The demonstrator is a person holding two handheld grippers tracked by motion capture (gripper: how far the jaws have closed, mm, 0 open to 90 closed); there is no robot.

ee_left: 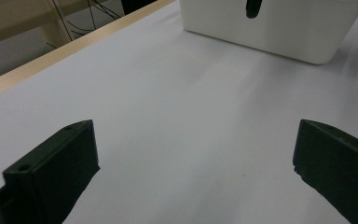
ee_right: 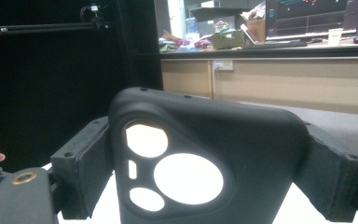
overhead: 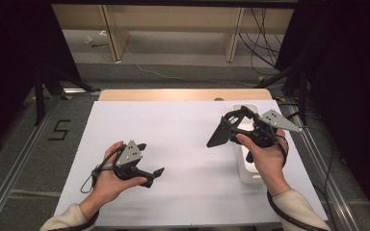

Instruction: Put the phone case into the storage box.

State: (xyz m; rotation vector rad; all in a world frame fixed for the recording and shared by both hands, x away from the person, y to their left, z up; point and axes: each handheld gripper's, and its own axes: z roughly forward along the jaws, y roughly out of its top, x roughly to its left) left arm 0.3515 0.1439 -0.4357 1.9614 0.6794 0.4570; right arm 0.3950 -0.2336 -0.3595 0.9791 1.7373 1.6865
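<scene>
1. Gripping a black phone case [ee_right: 205,158], the right gripper [overhead: 224,129] has its jaws clamped on the two long sides of the case, one jaw against each side.
2. The right gripper view shows the case's camera cut-outs as three bright openings and one small slot at its lower left; the case stands between the jaws and reaches above their tips.
3. In the high view the case [overhead: 218,133] appears as a dark slab at the front of the right gripper, held clear above the counter [overhead: 173,125] near its right edge.
4. The right hand [overhead: 265,154] carries this gripper over a white bin [overhead: 246,169], which stands on the counter against the right edge.
5. The left gripper [overhead: 150,162] has its jaws well apart with nothing between them; the left gripper view shows bare white counter in the gap.
6. The left hand [overhead: 110,177] holds that gripper low over the counter, towards the near left corner, well apart from the case.
7. The left gripper view shows the white bin [ee_left: 270,32] ahead of the jaws, with a dark slot in its upper wall.
8. A wooden strip [overhead: 183,94] runs along the far edge of the counter, beyond the white surface.
</scene>
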